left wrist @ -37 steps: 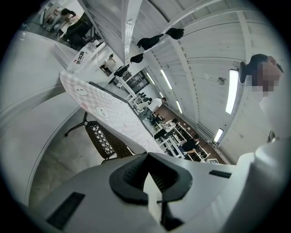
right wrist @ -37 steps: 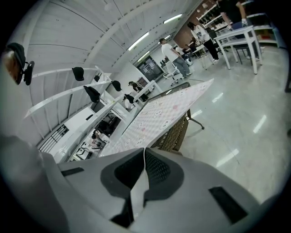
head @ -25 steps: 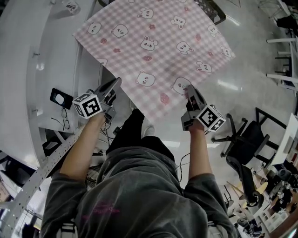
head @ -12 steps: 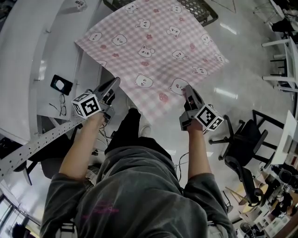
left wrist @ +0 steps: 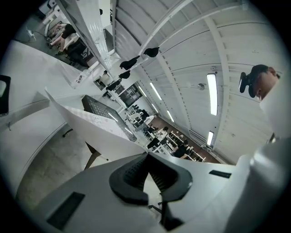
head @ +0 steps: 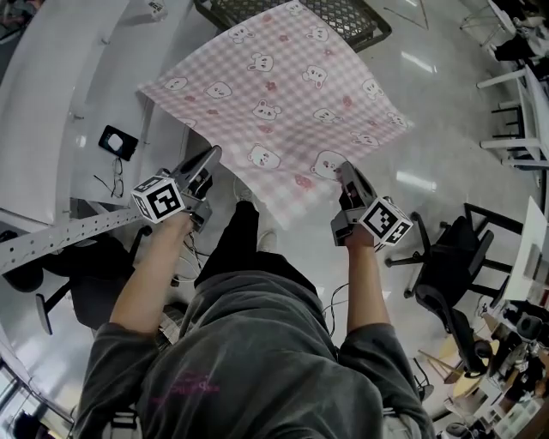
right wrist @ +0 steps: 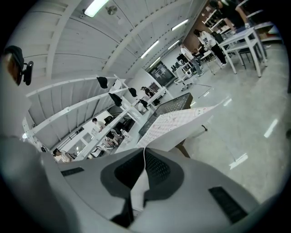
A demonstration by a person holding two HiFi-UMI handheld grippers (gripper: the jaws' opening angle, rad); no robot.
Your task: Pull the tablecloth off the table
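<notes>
While the pink checked tablecloth with its bear print hangs spread in the air above the shiny floor, each gripper pinches one of its near corners. The left gripper has its jaws closed tight on the thin cloth edge at the near left corner. The right gripper is clamped the same way on the near right corner. In both gripper views a pale strip of fabric runs between the dark pads. The cloth's far edge reaches over a dark mesh surface; whether the two touch cannot be told. A white desk runs beside the cloth's left edge, and a black office chair stands off to the right.
</notes>
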